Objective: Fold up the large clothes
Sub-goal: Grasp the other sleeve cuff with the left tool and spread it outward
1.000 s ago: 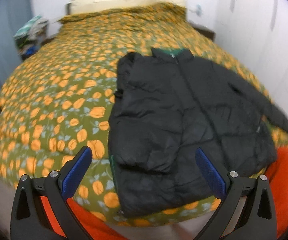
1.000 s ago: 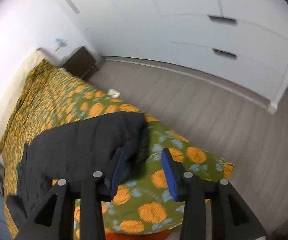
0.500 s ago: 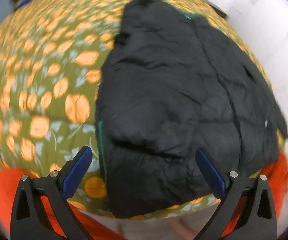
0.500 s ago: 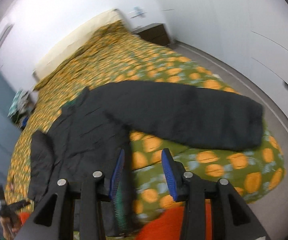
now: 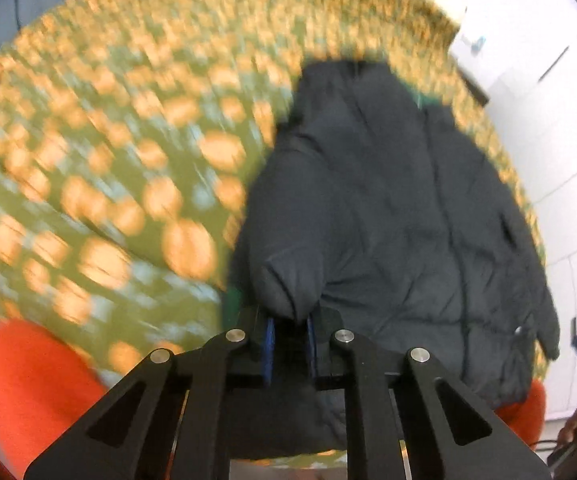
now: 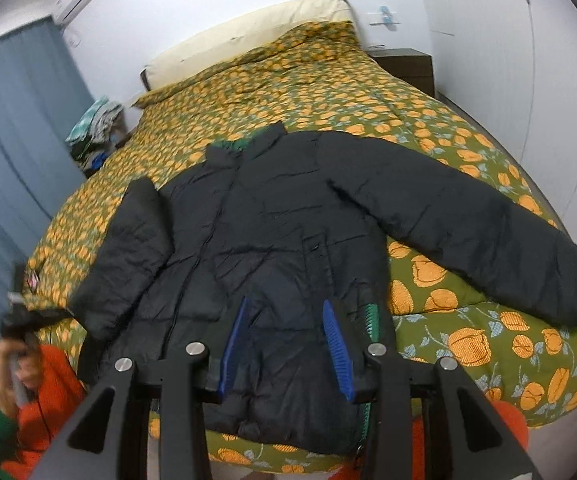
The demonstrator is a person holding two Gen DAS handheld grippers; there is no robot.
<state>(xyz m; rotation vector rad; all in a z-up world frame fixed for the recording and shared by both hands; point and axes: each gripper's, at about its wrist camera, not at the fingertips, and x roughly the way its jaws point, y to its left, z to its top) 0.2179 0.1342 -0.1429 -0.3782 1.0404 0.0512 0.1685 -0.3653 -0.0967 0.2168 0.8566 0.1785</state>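
Pinching a puffy sleeve cuff, the left tool [image 5: 290, 338] grips the quilted black jacket [image 6: 272, 240]; right tool [image 6: 288, 344] parted, empty.

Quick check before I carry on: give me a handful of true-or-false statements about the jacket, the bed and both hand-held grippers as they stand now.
1. The black jacket lies on the flowered bedspread. True.
2. The left hand-held gripper is wide open. False: it is shut on the cuff of a sleeve.
3. The right hand-held gripper grips the hem. False: its jaws stand apart above the jacket.
4. The long sleeve lies stretched out sideways. True.
5. The jacket is red. False: black.
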